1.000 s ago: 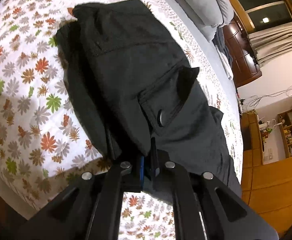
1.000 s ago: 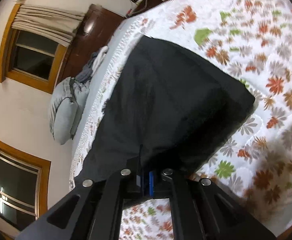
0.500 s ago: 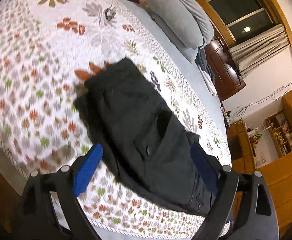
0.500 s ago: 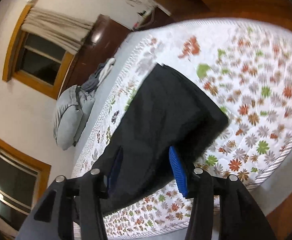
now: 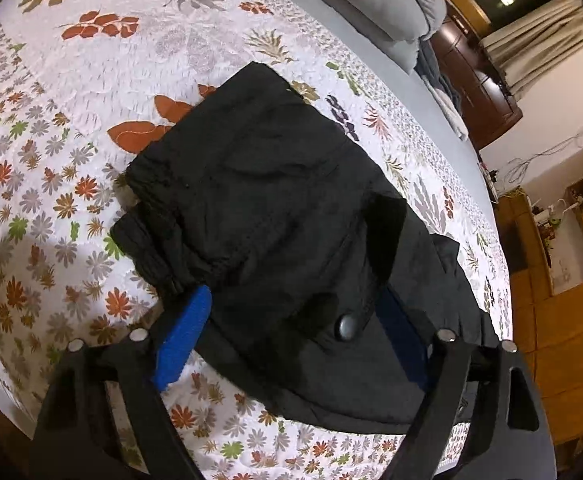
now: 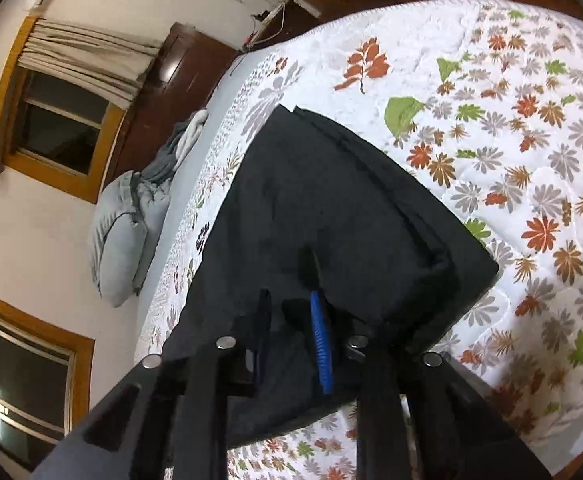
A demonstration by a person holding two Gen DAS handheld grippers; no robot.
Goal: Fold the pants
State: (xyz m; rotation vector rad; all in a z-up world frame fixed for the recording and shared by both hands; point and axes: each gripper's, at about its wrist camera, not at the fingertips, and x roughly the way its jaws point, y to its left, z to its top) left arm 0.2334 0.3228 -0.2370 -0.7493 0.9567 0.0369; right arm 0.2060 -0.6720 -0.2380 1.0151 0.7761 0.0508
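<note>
1. One pair of black pants (image 5: 291, 240) lies folded into a thick bundle on the flowered bedspread (image 5: 51, 140), near the bed's front edge.
2. In the left wrist view its long axis runs from the upper left, where the gathered waistband end sits, down to the lower right corner of the bundle.
3. One cargo pocket faces up, with a single round snap button (image 5: 345, 327) near the closer end and its flap (image 5: 385, 224) standing up.
4. In the right wrist view the same pants (image 6: 351, 220) narrow to a point away from the camera, toward the wall.
5. The left claw (image 5: 291, 340) is spread wide, its two blue pads on either side of the bundle's near end, gripping nothing.
6. The right claw (image 6: 291, 340) is partly apart over the fabric's near edge; cloth lies between the pads but is not pinched.
7. One grey pillow (image 6: 119, 232) rests at the far side.
</note>
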